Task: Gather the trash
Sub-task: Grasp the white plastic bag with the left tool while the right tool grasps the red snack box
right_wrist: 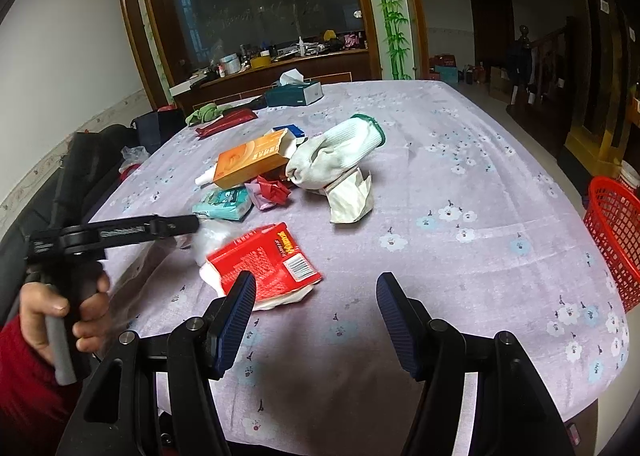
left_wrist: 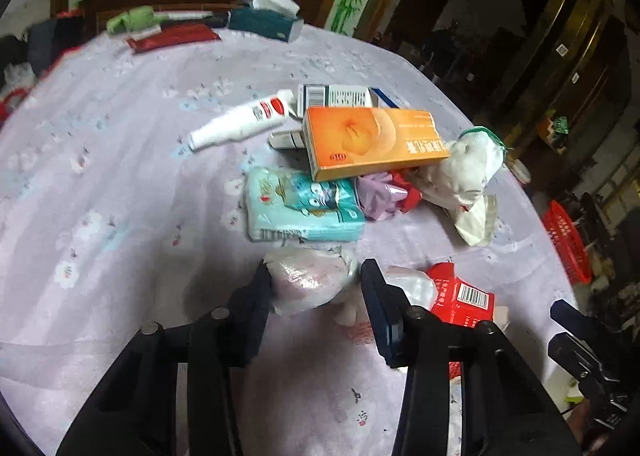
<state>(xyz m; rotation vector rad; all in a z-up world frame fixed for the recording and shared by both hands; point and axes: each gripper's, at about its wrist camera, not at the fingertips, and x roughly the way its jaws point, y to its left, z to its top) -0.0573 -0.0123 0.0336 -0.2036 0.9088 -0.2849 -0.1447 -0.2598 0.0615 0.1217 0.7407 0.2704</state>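
Note:
A crumpled clear plastic wrapper [left_wrist: 308, 284] lies on the lilac flowered tablecloth [left_wrist: 120, 175], and my left gripper [left_wrist: 314, 288] is shut on it, one pad against each side. The right wrist view shows that gripper from the side, held by a hand [right_wrist: 68, 312] in a red sleeve. A red packet [right_wrist: 264, 260] on white tissue lies just ahead of my right gripper [right_wrist: 316, 288]. Its jaws are open, and the left fingertip [right_wrist: 244, 288] overlaps the packet's near edge. Further back is a pile: an orange box [left_wrist: 372, 139], a white tube [left_wrist: 240, 123], a teal tissue pack [left_wrist: 304, 207], a white glove [left_wrist: 468, 163] and crumpled wrappers [left_wrist: 384, 191].
A red mesh basket [right_wrist: 612, 240] stands on the floor beyond the table's right edge. At the far end lie a dark tissue box [right_wrist: 294, 91], a red pouch [right_wrist: 228, 121] and a green cloth [right_wrist: 206, 113]. A cluttered wooden cabinet [right_wrist: 280, 55] stands behind.

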